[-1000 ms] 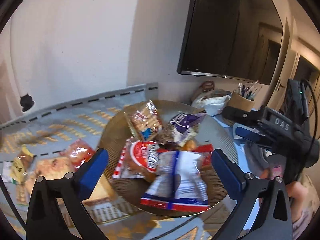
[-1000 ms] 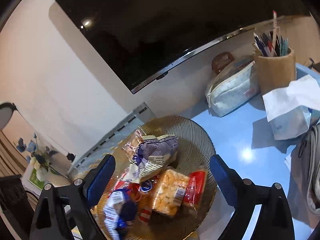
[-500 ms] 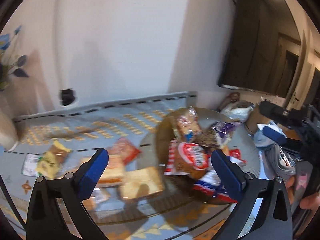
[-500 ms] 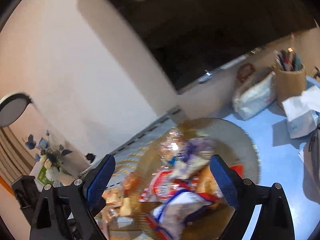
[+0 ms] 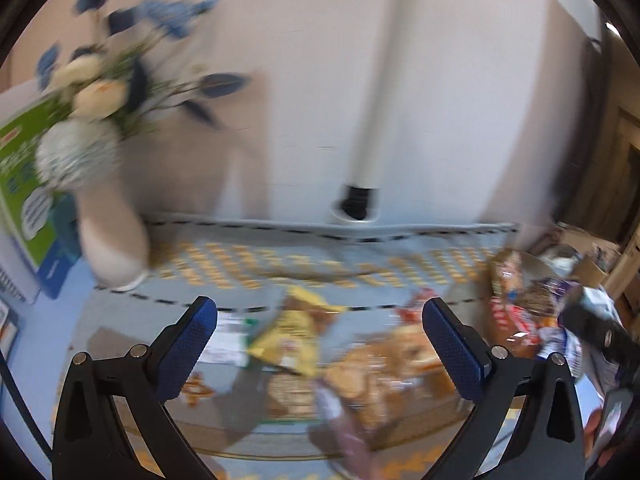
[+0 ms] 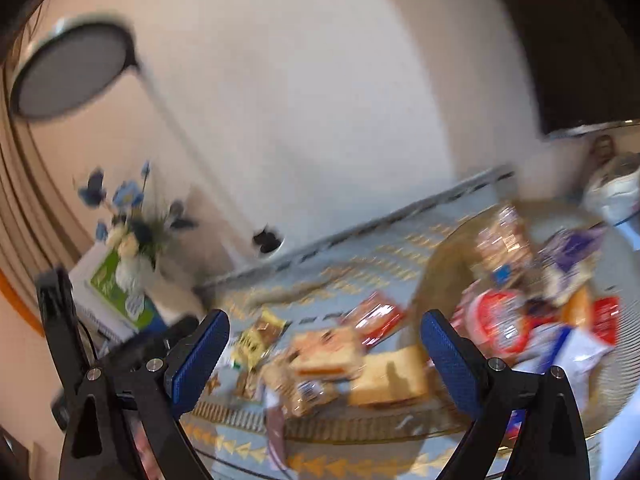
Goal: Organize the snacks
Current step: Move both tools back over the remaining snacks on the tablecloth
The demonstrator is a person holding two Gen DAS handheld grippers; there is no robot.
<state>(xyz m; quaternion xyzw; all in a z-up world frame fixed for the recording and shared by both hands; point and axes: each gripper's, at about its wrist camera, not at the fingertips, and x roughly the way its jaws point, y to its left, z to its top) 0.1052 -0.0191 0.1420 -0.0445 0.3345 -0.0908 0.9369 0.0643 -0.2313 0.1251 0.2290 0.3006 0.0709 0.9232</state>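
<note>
While you are holding both the left gripper [image 5: 320,316] and right gripper [image 6: 324,330] wide and empty above the loose snack packets [image 6: 320,354] lying left of the heaped plate [image 6: 608,364], be steadying over one packet before closing.

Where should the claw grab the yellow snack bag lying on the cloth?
Probably the yellow snack bag is best pinched at a flat crimped end, coming down from above, since it lies flat on the patterned cloth. The open left claw hangs over it. Blur hides finer detail.
</note>
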